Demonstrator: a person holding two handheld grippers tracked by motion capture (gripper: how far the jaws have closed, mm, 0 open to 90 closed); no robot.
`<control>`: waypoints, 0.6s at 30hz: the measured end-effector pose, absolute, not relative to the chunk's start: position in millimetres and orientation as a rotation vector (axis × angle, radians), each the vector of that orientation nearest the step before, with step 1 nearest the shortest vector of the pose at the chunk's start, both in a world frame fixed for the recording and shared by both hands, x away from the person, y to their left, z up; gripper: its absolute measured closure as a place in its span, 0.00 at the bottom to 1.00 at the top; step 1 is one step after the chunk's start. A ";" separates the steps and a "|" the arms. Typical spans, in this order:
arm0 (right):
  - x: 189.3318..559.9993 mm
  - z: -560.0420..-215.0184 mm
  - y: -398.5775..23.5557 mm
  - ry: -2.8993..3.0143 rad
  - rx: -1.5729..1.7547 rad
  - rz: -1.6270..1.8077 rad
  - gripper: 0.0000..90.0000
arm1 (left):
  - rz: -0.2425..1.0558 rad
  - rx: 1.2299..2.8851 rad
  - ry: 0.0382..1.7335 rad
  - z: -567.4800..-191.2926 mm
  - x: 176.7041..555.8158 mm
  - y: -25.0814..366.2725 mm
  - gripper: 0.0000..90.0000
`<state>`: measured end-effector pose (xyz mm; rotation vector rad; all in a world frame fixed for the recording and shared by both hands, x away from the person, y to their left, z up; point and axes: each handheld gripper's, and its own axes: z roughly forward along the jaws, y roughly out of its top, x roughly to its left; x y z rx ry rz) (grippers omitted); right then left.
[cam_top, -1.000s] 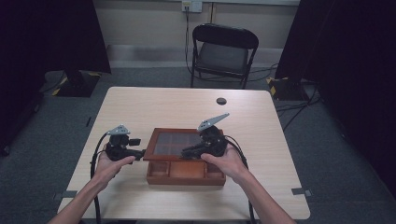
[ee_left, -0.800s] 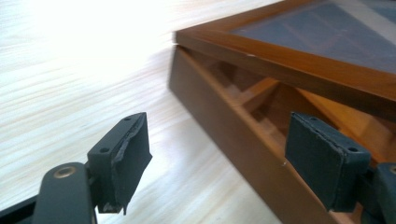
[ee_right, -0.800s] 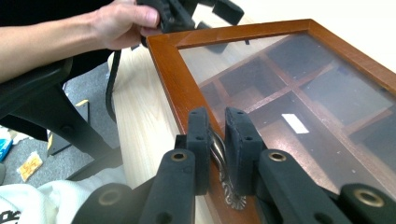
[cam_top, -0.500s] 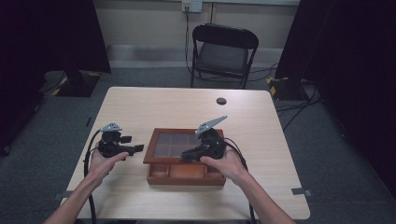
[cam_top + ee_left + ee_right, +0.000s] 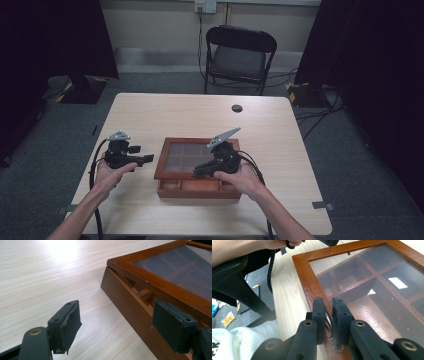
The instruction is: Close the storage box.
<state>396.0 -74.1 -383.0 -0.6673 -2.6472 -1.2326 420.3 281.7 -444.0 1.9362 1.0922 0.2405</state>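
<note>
A brown wooden box (image 5: pixel 197 187) with a glass-paned lid (image 5: pixel 185 157) sits near the front middle of the table. My right gripper (image 5: pixel 199 171) is over the lid's front edge. In the right gripper view, my right gripper (image 5: pixel 329 307) is shut on a small metal knob (image 5: pixel 329 321) on the lid frame (image 5: pixel 304 272). The lid (image 5: pixel 160 282) is raised a crack above the box body (image 5: pixel 130 302), and dividers show in the gap. My left gripper (image 5: pixel 145 159) is just left of the box, and my left gripper (image 5: pixel 117 315) stands open with nothing between its pads.
A small round black object (image 5: pixel 237 108) lies at the far side of the light wooden table (image 5: pixel 150 115). A black folding chair (image 5: pixel 240 55) stands beyond the table. Cables trail from both grippers toward the front edge.
My left gripper has shifted slightly to the left, away from the box's side. The right gripper has stayed on the lid's front edge.
</note>
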 end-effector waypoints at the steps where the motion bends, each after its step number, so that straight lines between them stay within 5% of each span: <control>1: 396.1 -383.6 -73.8 -2.647 -0.667 -1.226 0.91 | 0.240 1.931 1.095 -444.2 420.2 281.6 0.25; 18: 396.2 -397.7 -69.8 -2.654 -0.649 -1.148 0.91 | 0.218 1.956 1.090 -447.5 420.6 278.0 0.25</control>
